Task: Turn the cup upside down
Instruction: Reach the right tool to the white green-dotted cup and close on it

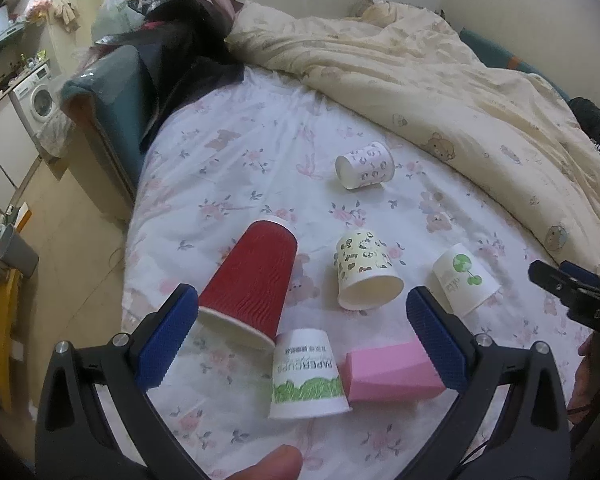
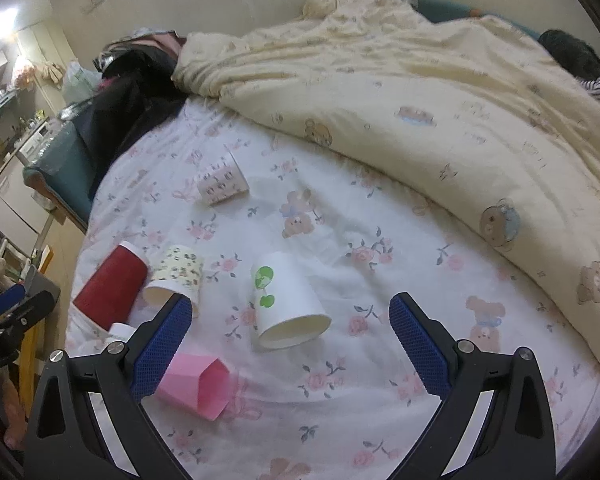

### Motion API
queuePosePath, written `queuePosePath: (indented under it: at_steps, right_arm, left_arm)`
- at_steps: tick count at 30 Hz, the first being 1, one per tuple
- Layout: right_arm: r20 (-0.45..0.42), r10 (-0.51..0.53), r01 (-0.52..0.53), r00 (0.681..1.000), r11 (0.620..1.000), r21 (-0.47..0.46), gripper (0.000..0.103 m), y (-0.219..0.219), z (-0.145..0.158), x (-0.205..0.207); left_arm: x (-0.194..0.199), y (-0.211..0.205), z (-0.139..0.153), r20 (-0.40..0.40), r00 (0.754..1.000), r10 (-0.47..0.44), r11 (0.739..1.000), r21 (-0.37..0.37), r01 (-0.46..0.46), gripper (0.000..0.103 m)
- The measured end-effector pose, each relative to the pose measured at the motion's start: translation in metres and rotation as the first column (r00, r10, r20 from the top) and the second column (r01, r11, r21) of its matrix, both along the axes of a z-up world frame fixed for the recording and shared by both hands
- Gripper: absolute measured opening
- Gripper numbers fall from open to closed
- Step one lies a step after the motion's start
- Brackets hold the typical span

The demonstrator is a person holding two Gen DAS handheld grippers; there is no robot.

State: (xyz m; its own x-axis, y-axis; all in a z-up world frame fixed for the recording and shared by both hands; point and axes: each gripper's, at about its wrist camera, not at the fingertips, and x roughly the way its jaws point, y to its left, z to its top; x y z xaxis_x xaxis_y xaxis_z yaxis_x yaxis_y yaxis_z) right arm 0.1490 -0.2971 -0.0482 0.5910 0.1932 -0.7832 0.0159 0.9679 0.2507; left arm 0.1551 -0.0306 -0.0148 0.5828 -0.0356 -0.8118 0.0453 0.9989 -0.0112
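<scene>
Several paper cups lie on the flowered bed sheet (image 1: 228,168). My left gripper (image 1: 300,340) is open and empty, with a white "PAPERCUPS" cup (image 1: 306,376) standing upside down between its fingers. A red ribbed cup (image 1: 252,280) leans by the left finger. A pink cup (image 1: 392,372) lies on its side by the right finger. A cream patterned cup (image 1: 364,272) and a white cup with a green logo (image 1: 464,280) also lie on their sides. My right gripper (image 2: 290,344) is open and empty, just above the green-logo cup (image 2: 284,300).
A small patterned cup (image 1: 366,166) lies on its side farther back. A cream quilt (image 1: 440,80) is bunched along the far and right side. Dark clothes (image 1: 188,52) are piled at the bed's left end. The bed edge and floor (image 1: 80,220) are at left.
</scene>
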Motion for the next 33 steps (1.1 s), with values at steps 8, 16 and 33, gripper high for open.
queuePosePath:
  at_steps: [8,16,33]
  right_arm:
    - [-0.127,0.030,-0.029,0.991,1.000,0.012,0.101,0.001,-0.045,0.043]
    - [-0.255,0.063,-0.058,0.965,0.998,0.027,0.101,0.010,-0.086,0.081]
    - [-0.345,0.140,-0.125,0.928,0.990,0.064,0.069,0.023,-0.118,0.091]
  left_arm:
    - [0.023,-0.002,-0.023,-0.047,0.999,0.000,1.000,0.007,0.000,0.103]
    - [0.023,-0.004,-0.035,-0.078,0.997,-0.016,1.000,0.012,0.017,0.103]
    - [0.028,0.006,-0.045,-0.099,0.995,0.006,1.000,0.013,-0.005,0.103]
